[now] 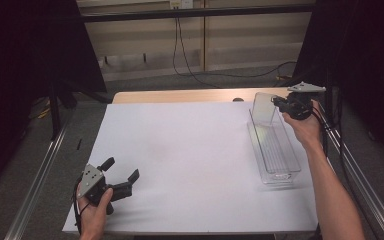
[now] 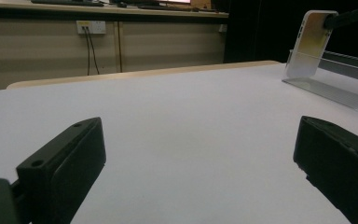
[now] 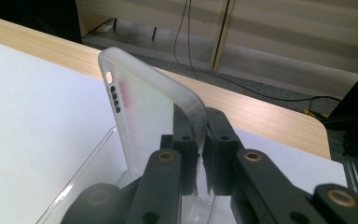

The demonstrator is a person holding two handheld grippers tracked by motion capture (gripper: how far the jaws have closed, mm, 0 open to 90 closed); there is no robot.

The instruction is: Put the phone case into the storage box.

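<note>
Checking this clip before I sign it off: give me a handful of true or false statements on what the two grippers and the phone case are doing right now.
1. The right gripper is shut on the translucent phone case. True.
2. The phone case lies flat on the white sheet. False: it stands upright at the far end of the clear tray.
3. The left gripper has its jaws open with nothing between them. True.
4. The left gripper is touching the clear tray. False: it sits at the near left of the white sheet, well apart from the tray.
5. The clear tray sits on the left side of the table. False: it is on the right side.
</note>
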